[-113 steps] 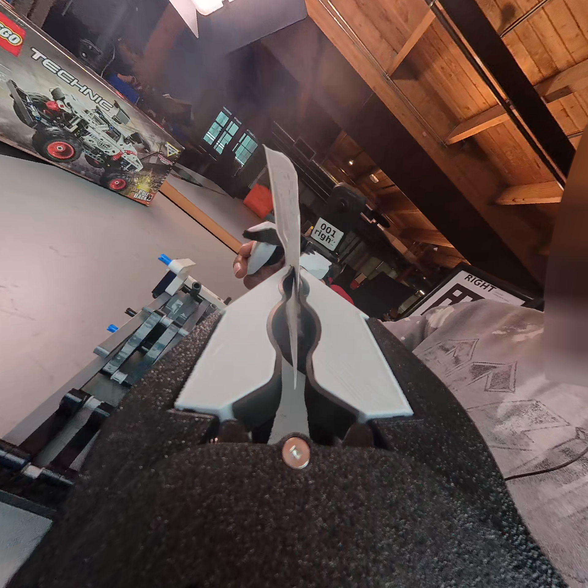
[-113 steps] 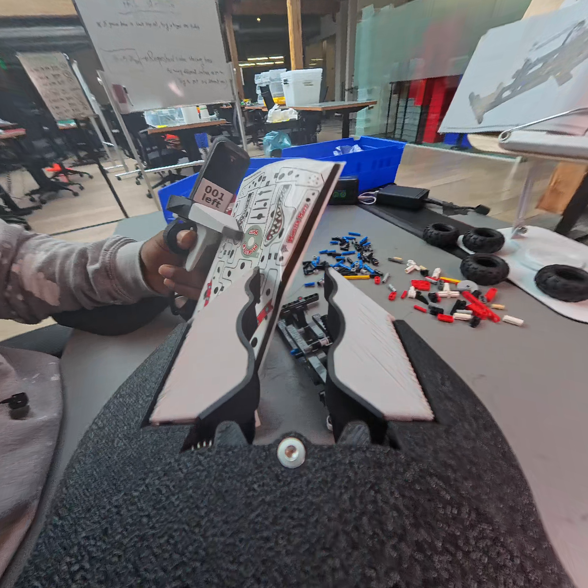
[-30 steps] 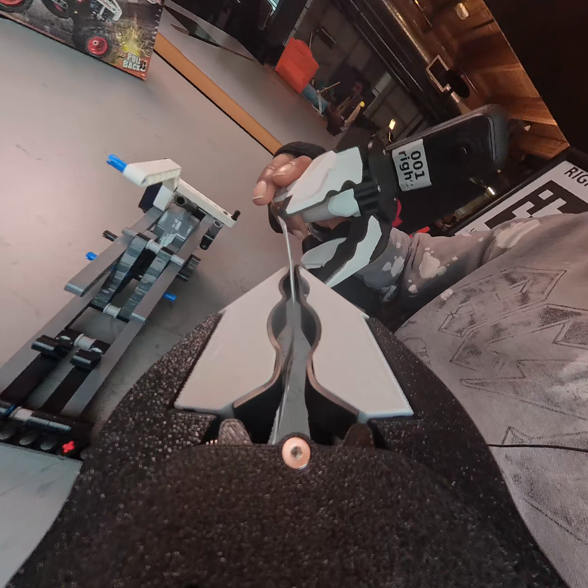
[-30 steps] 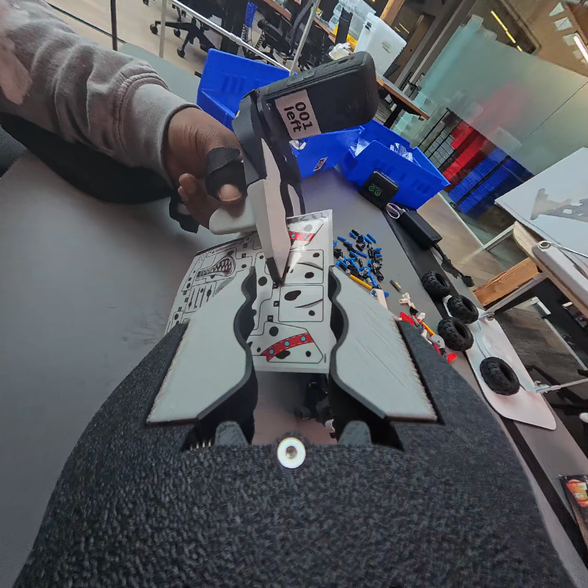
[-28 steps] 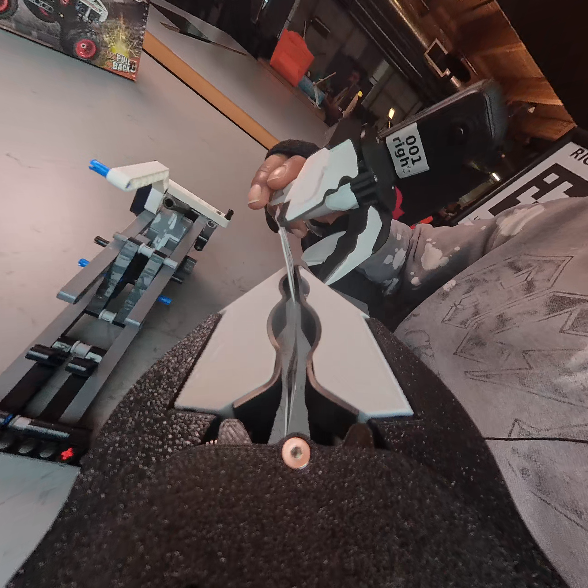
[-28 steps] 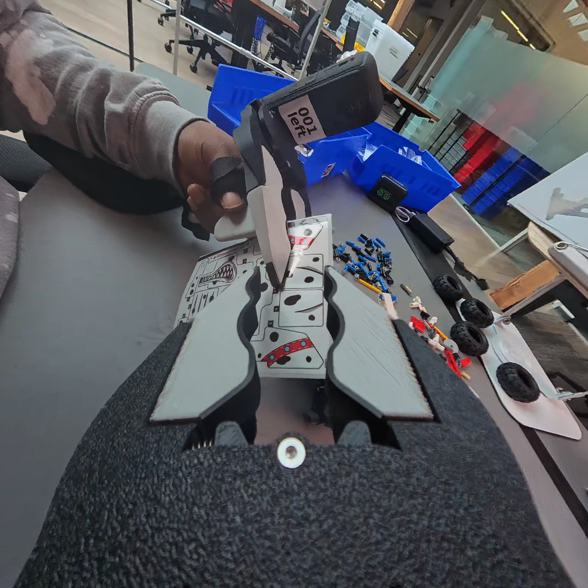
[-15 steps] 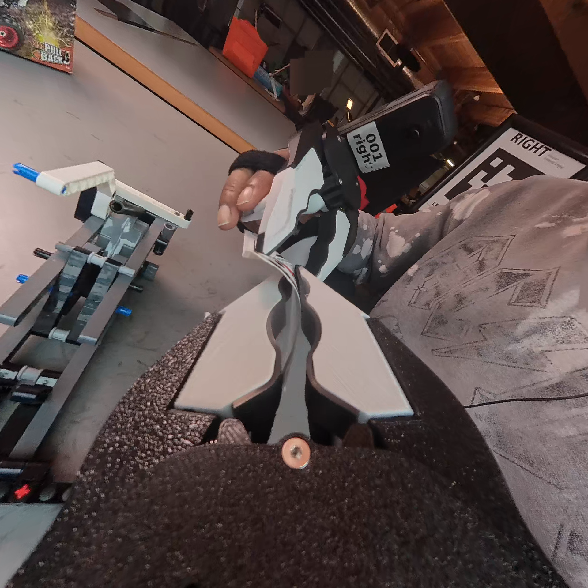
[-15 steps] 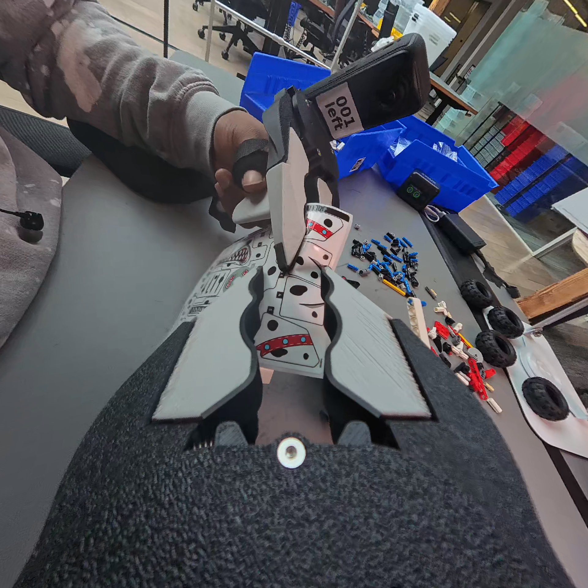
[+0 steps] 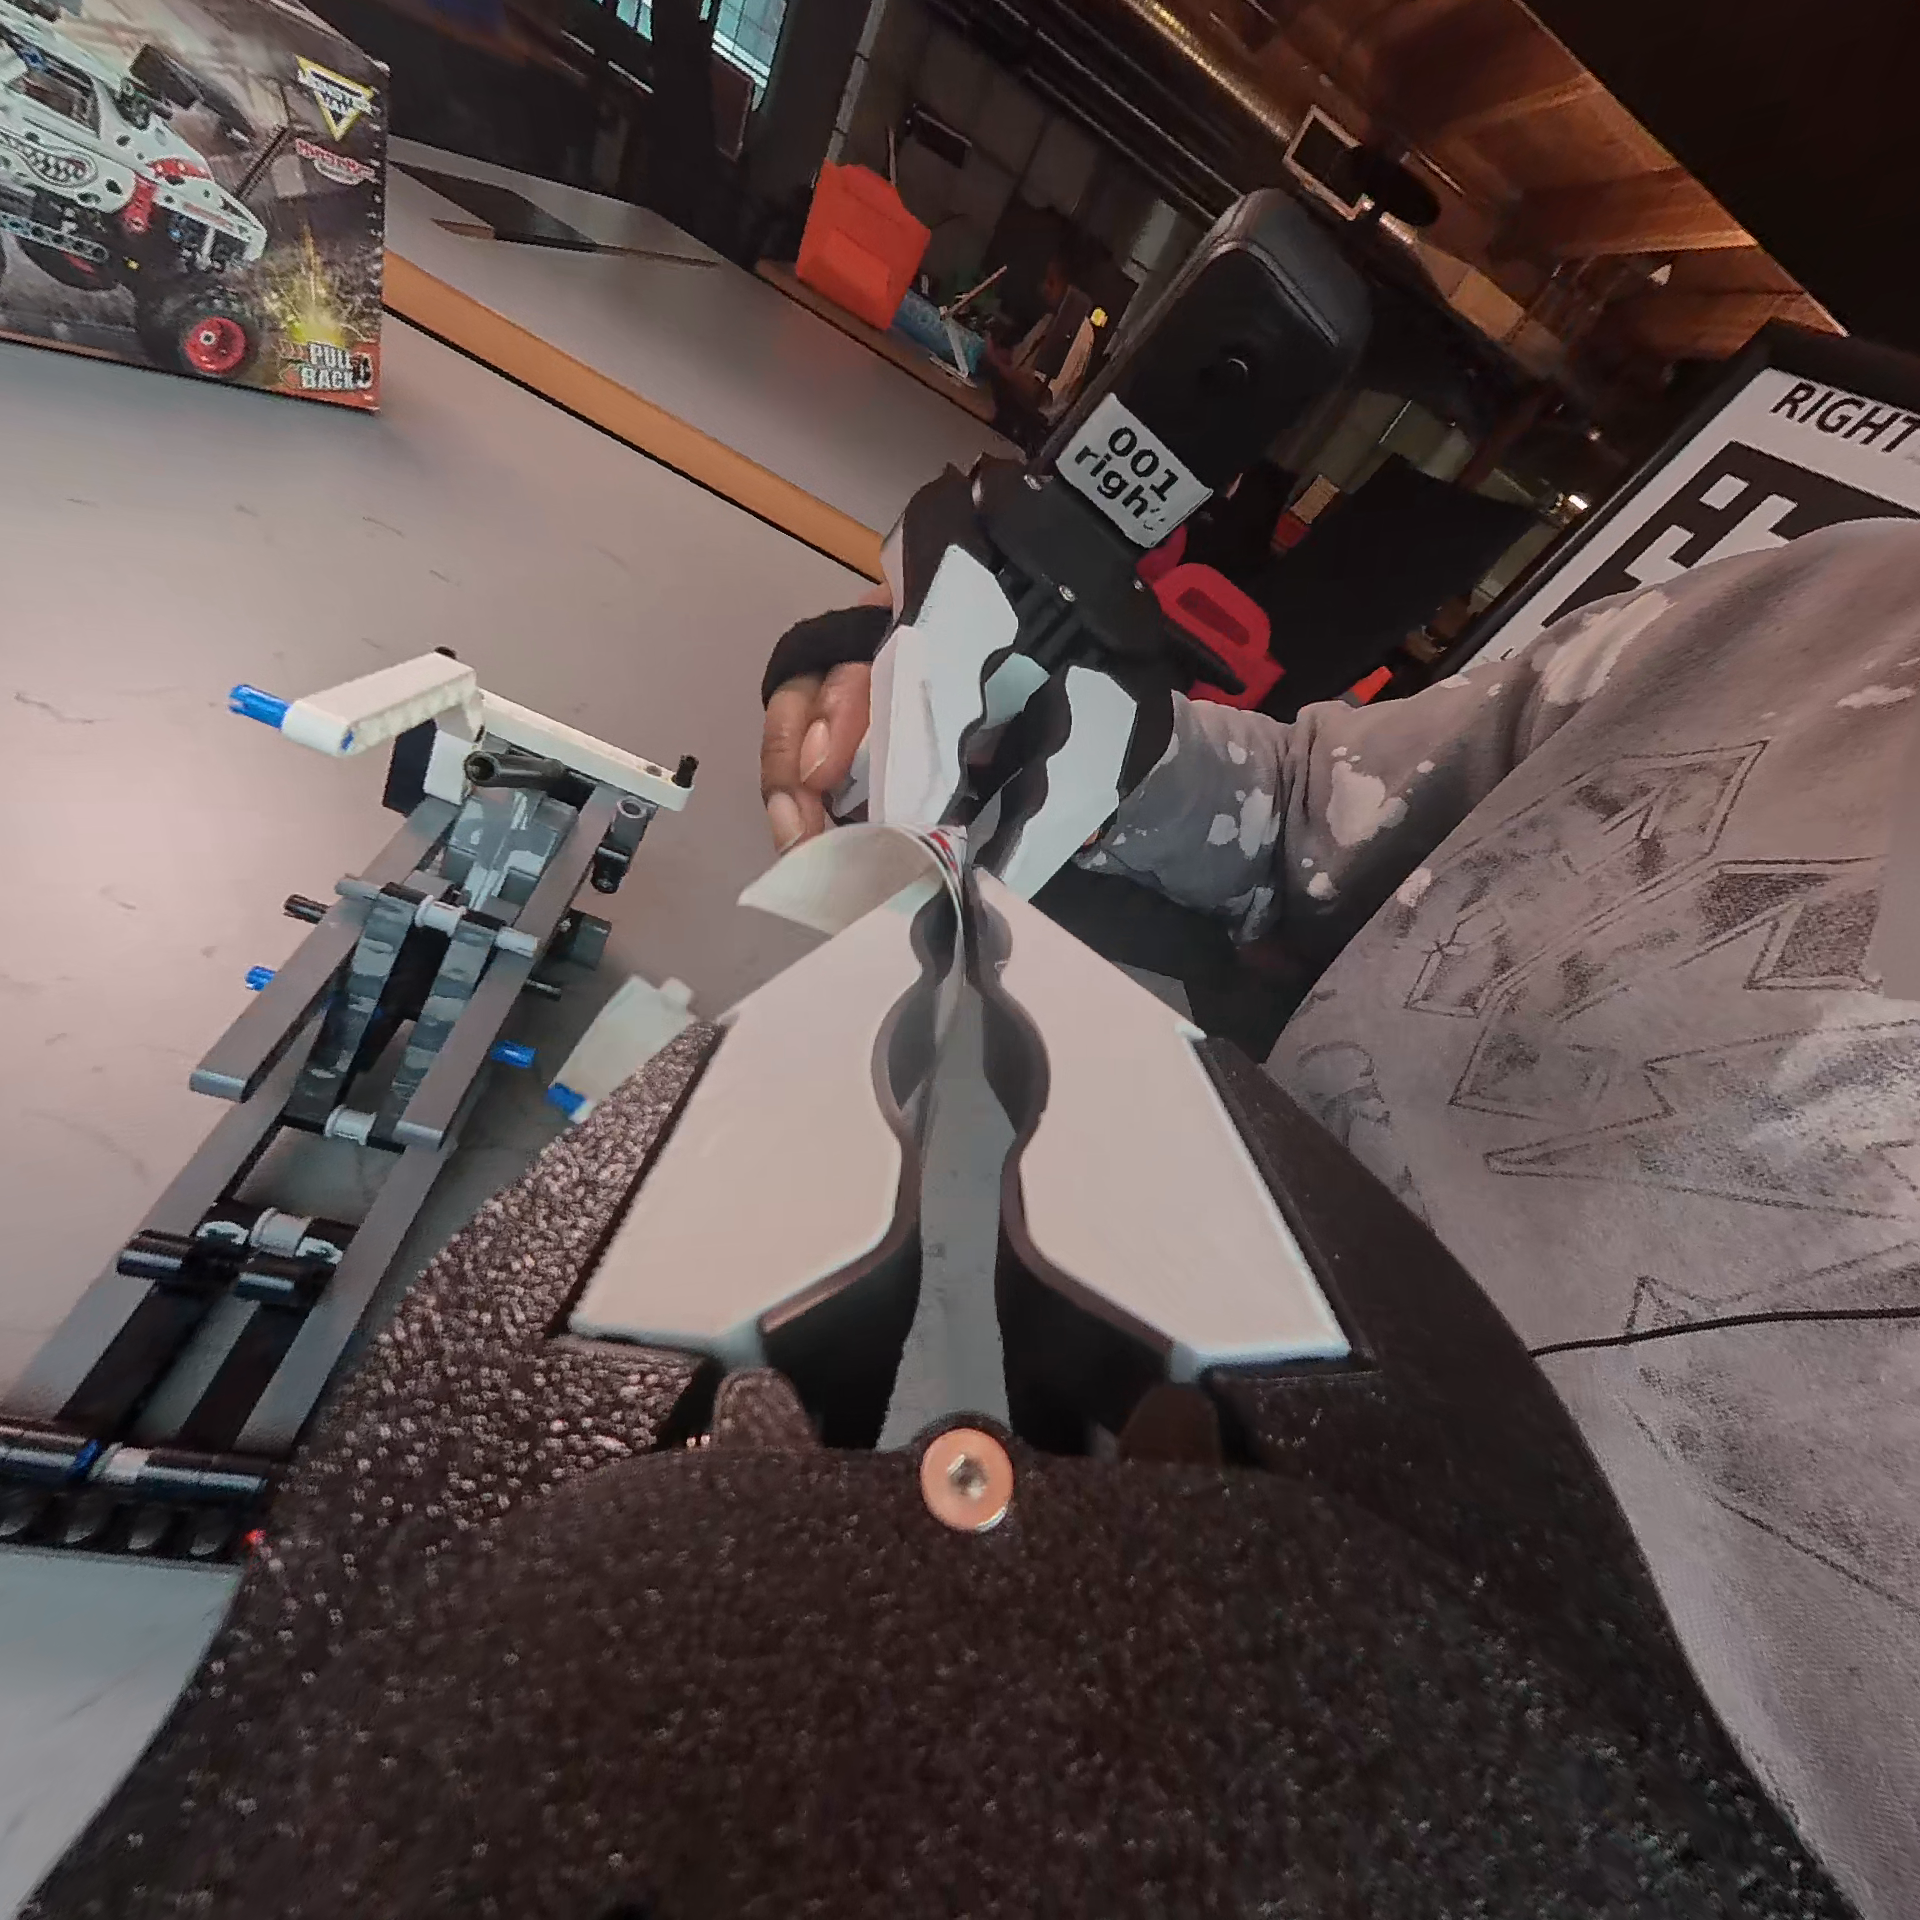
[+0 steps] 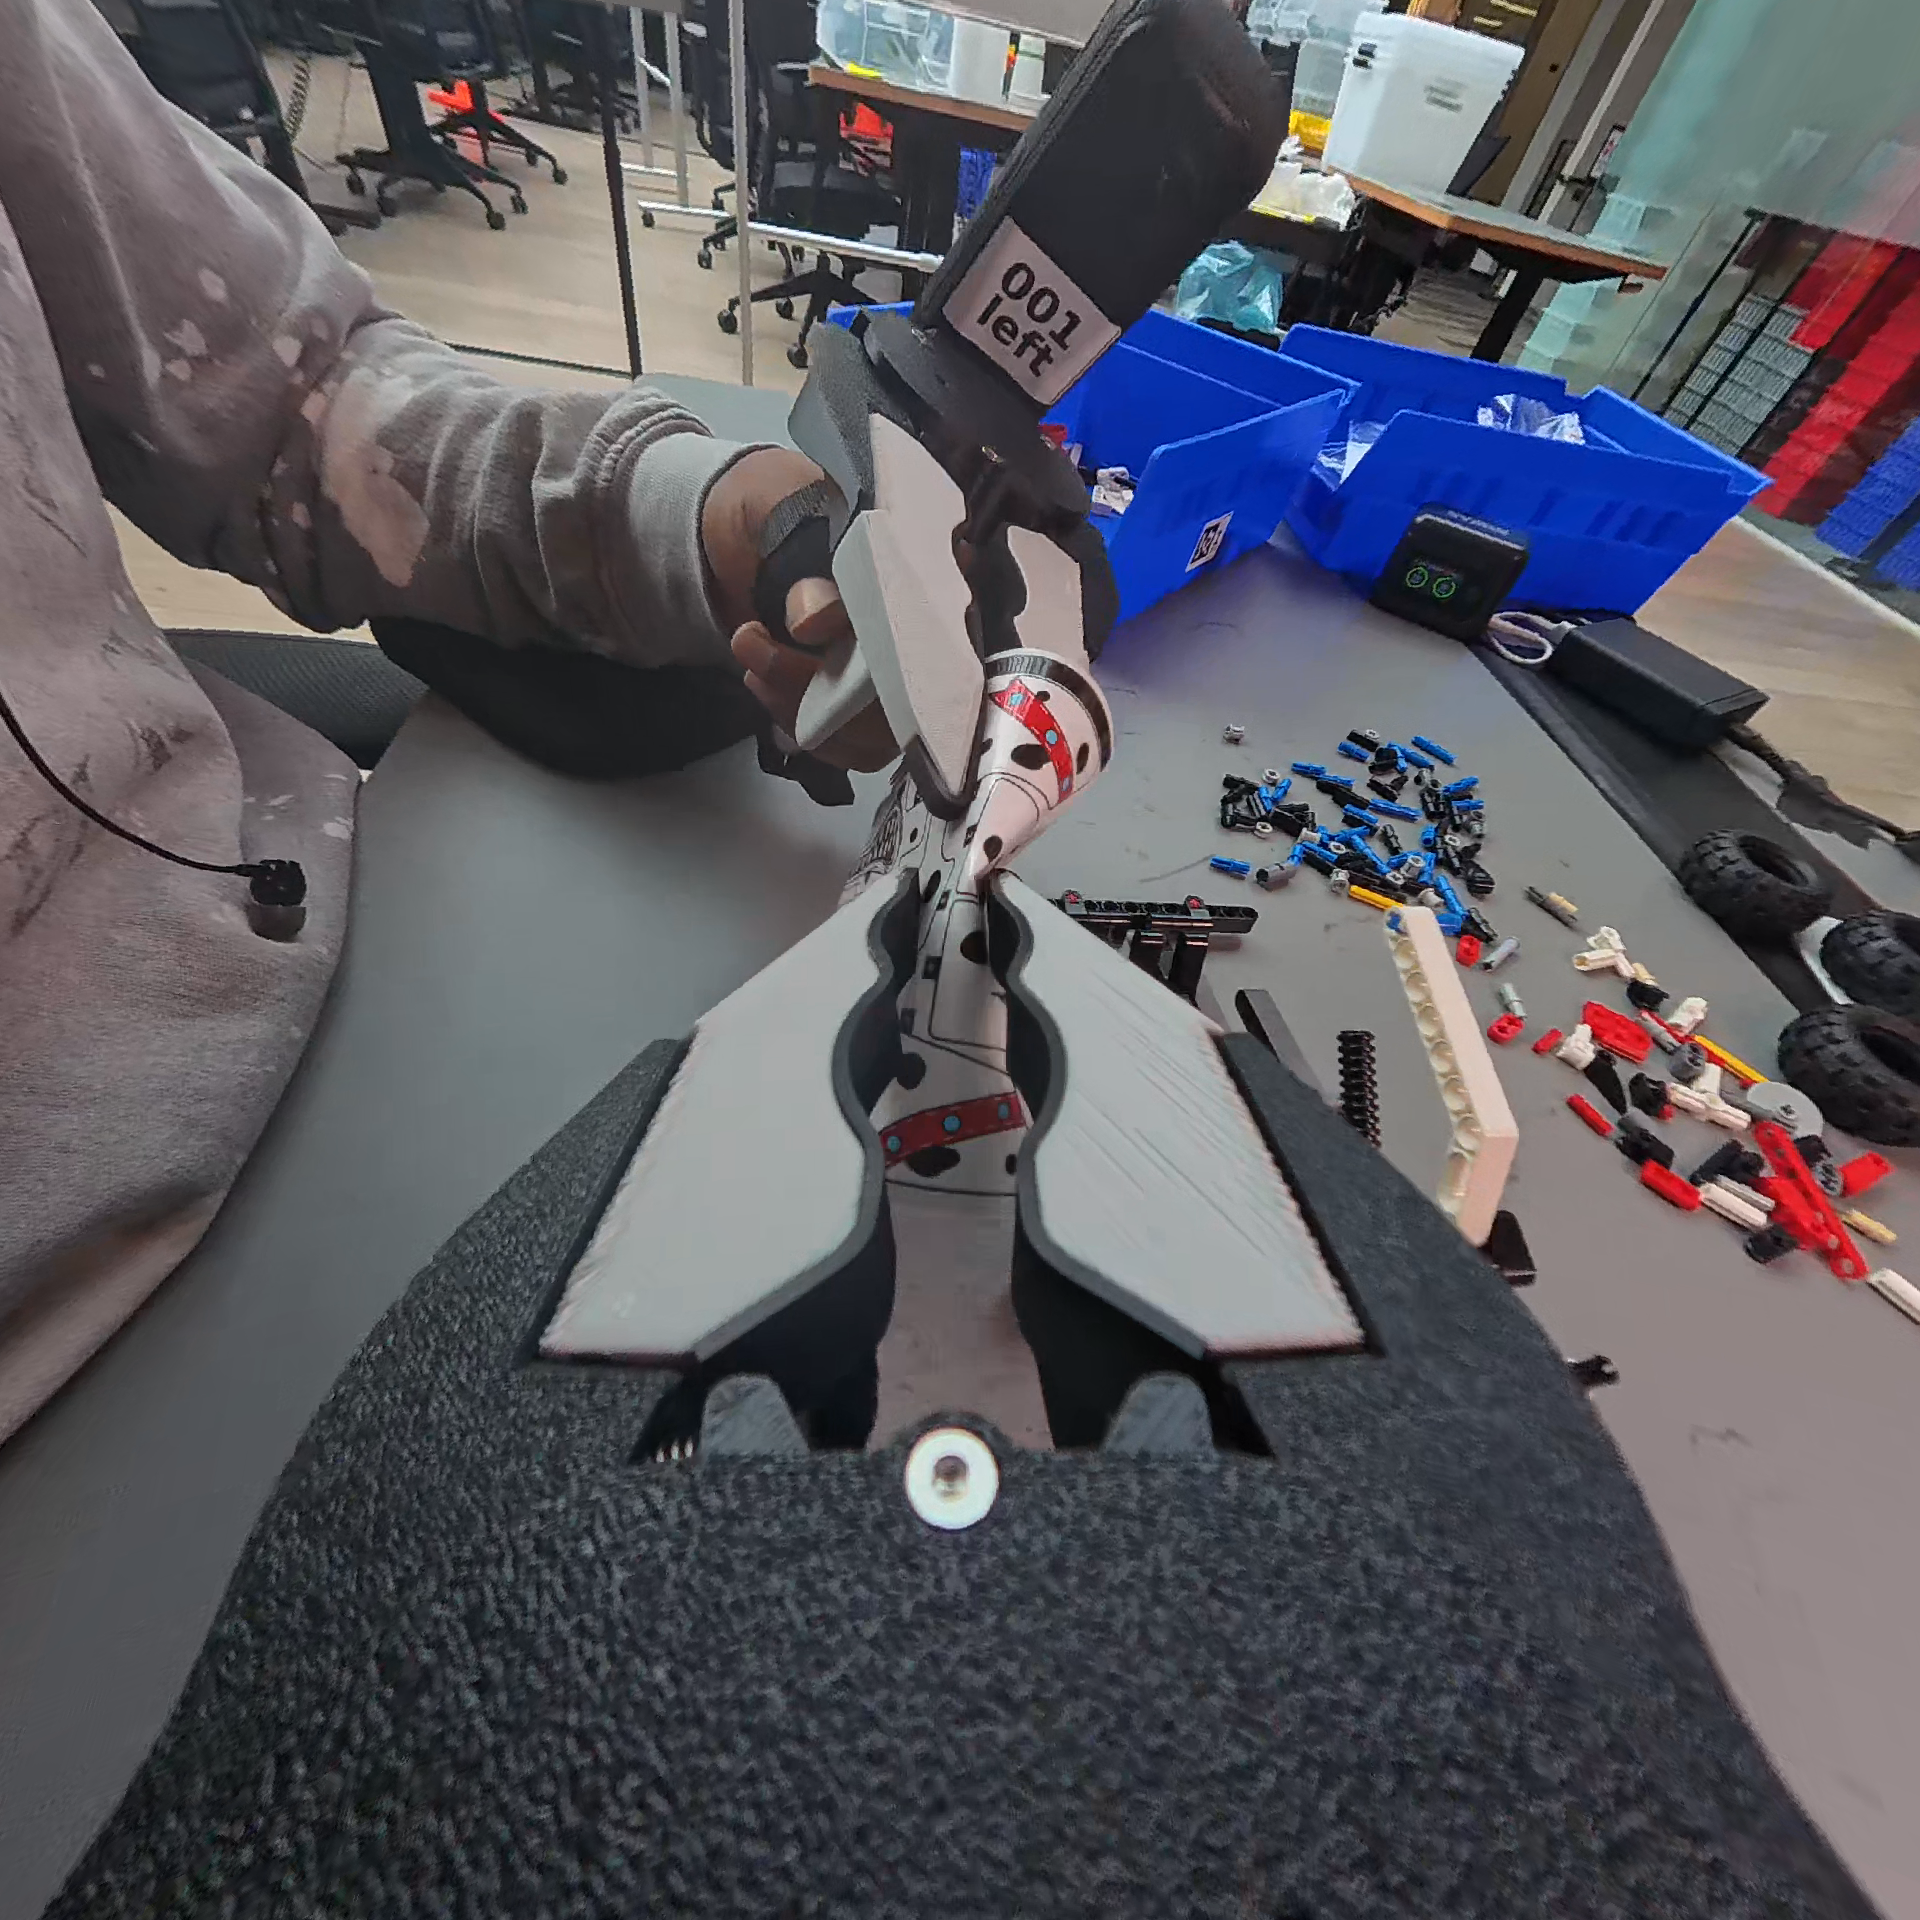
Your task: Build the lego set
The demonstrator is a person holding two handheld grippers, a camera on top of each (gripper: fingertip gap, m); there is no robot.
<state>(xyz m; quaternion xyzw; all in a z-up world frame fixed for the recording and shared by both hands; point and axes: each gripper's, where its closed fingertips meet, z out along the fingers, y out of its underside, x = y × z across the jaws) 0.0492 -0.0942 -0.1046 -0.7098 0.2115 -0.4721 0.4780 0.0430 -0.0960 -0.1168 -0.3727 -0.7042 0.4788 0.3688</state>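
Since a second ago, sticker sheet (image 10: 1023,764) went from flat to curled. Right gripper (image 10: 975,885) has closed onto its middle; left gripper (image 9: 966,906) stays pinched on it. Sheet held above grey table (image 10: 540,956), near half-built chassis (image 9: 416,935).

Your left gripper (image 9: 966,914) pinches the curled sticker sheet (image 9: 862,873); right gripper (image 9: 997,821) grips it opposite; chassis (image 9: 395,987) lies left
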